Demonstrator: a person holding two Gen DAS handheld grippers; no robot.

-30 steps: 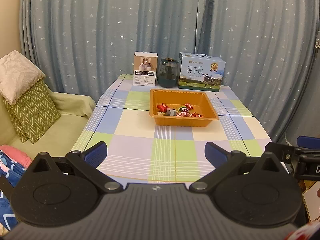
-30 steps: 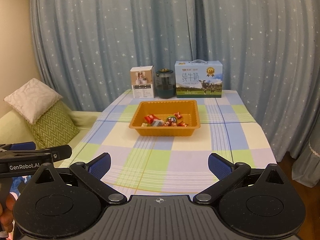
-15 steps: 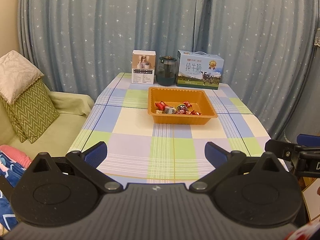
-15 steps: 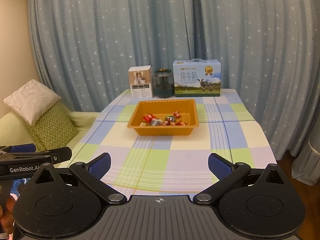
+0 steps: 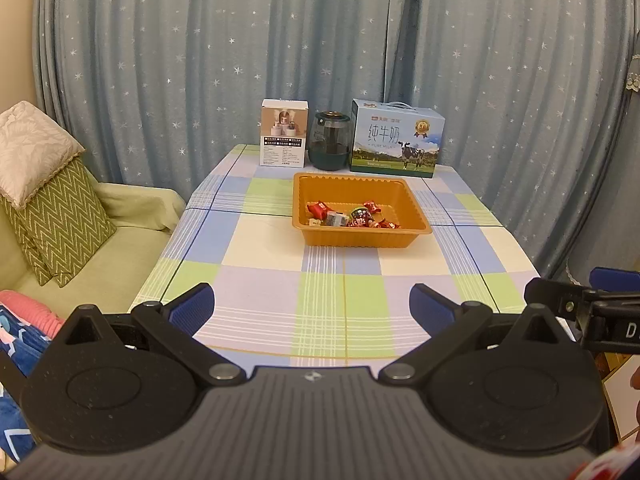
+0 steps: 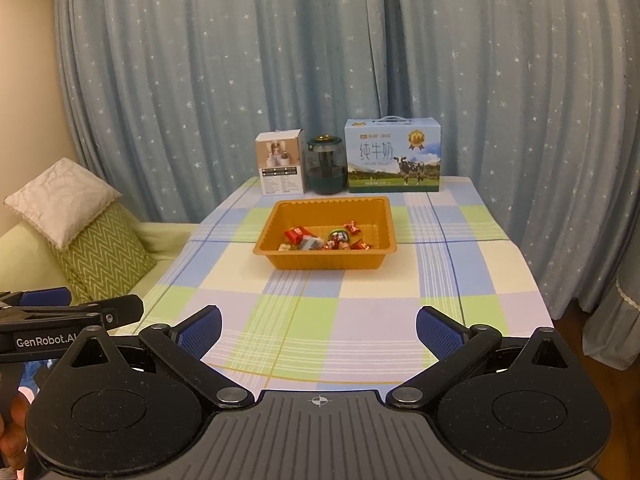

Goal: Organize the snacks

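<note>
Snacks (image 5: 352,217) all sit in the orange tray (image 5: 360,236), mid-frame on the checked bench (image 5: 340,300); nothing loose on the cloth, so sorting looks finished or not started, can't tell which. Left claw (image 5: 311,307) and right claw (image 6: 319,329) both spread wide, empty, at the bench's near edge, well apart from the tray. Snacks: small wrapped pieces, mostly red, one greenish round one, clustered at the tray's near side.
</note>
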